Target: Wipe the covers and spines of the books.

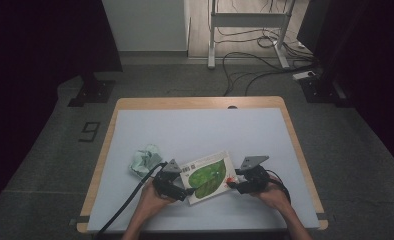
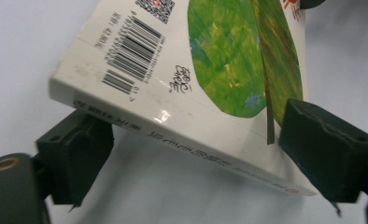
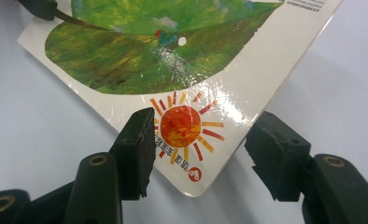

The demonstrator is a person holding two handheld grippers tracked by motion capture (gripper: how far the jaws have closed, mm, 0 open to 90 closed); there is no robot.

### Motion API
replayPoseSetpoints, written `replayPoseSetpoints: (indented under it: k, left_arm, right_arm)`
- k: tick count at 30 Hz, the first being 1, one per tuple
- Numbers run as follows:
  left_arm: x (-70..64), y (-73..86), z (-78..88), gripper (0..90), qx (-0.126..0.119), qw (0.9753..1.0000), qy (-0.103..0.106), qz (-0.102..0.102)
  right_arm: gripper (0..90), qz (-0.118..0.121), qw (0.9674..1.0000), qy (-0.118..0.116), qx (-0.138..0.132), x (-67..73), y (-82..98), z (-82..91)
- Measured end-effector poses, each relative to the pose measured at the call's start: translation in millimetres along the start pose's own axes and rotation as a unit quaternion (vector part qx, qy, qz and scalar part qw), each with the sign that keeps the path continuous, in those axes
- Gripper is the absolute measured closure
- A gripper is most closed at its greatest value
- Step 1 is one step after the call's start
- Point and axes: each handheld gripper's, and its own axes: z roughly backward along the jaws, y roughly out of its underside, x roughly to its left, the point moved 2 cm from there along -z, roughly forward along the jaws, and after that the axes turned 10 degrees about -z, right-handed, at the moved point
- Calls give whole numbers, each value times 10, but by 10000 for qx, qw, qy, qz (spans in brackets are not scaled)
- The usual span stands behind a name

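A picture book (image 1: pixel 208 175) with a green leaf on its white cover lies near the table's front edge. In the left gripper view the book (image 2: pixel 229 70) shows its barcode and spine. My left gripper (image 2: pixel 187 149) straddles that spine edge, one pad (image 2: pixel 74 154) low in front of the spine and the other over the cover; I see no firm press. At the opposite corner my right gripper (image 3: pixel 201 149) is open around the book (image 3: pixel 173 70), one pad (image 3: pixel 138 149) beside the printed orange sun and the other clear of the edge. From above, the left gripper (image 1: pixel 182 191) and right gripper (image 1: pixel 233 183) flank the book.
A crumpled pale green cloth (image 1: pixel 145 160) lies just left of the book. A white mat (image 1: pixel 200 125) covers the wooden table, bare toward the back. Beyond the table, cables and a metal stand (image 1: pixel 247 30) sit on the floor.
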Motion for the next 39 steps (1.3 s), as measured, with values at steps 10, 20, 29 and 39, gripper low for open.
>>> replayPoseSetpoints:
  k: [10, 20, 29, 39]
  left_arm:
    - [-89, -59, 80, 301, -64, 9999, -88, -112]
    - [-86, -121, 168, 422, -49, 10000, -69, 2]
    - [-85, -212, 259, 520, -125, 9995, -278, -67]
    - [-59, -279, 357, 623, -202, 9984, -499, -170]
  right_arm:
    - [312, -389, 9991, -176, -81, -114, -49, -87]
    - [360, -422, 9989, -153, -155, -120, -170, -50]
    - [467, -407, 9986, -78, -318, -139, -222, 49]
    - [527, -348, 9981, 43, -511, -125, -314, 107]
